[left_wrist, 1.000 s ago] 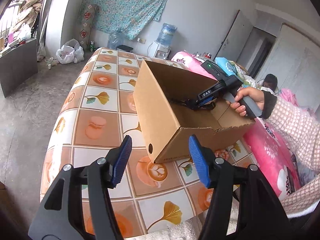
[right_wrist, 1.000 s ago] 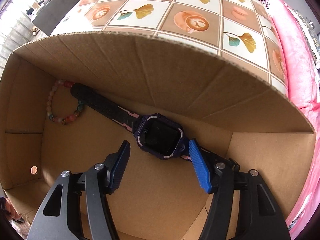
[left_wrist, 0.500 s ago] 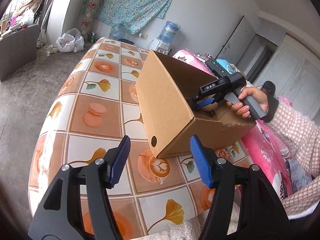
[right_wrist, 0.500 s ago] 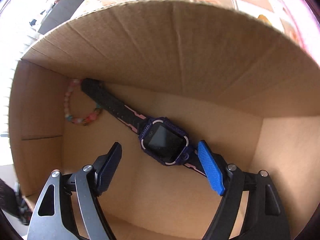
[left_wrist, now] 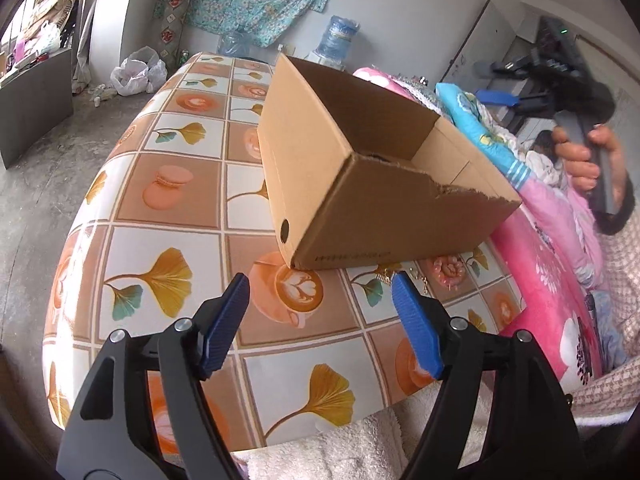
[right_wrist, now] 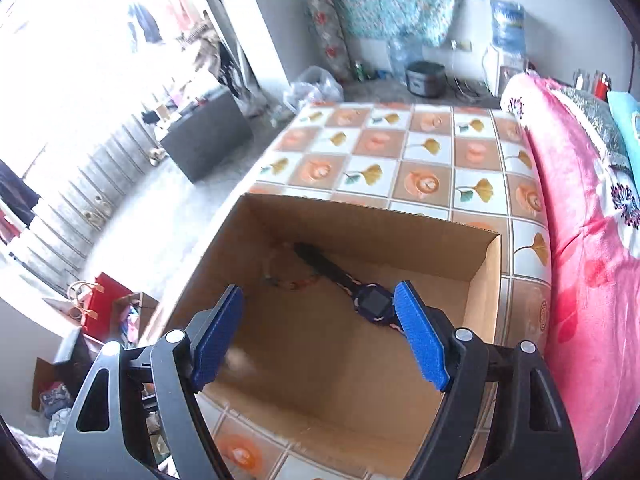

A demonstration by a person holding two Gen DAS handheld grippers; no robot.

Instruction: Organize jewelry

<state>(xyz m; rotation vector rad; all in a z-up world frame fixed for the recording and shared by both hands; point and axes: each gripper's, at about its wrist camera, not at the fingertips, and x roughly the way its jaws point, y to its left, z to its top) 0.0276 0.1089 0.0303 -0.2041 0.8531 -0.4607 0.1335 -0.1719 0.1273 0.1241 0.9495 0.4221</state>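
An open cardboard box (left_wrist: 320, 184) stands on the patterned table (left_wrist: 172, 184). Inside it a dark purple smartwatch (right_wrist: 372, 300) lies flat beside a bead bracelet (right_wrist: 288, 280). My right gripper (right_wrist: 320, 290) hovers open above the box with nothing between its blue pads. From the left wrist view it shows high at the right (left_wrist: 490, 80), held by a hand (left_wrist: 580, 160). My left gripper (left_wrist: 320, 280) hangs over the table just in front of the box, its jaws opening and empty. A gold chain (left_wrist: 390, 276) and a pink bead bracelet (left_wrist: 446, 270) lie on the table by the box's front right corner.
A pink flowered blanket (left_wrist: 552, 280) borders the table's right side. A white towel (left_wrist: 360, 440) lies at the near edge. The table's left edge drops to a grey floor (left_wrist: 36, 184). Patterned tabletop stretches beyond the box (right_wrist: 420, 152).
My right gripper has risen out of the box and widened, leaving the watch on the box floor. My left gripper sank a little toward the table and its jaws spread wider.
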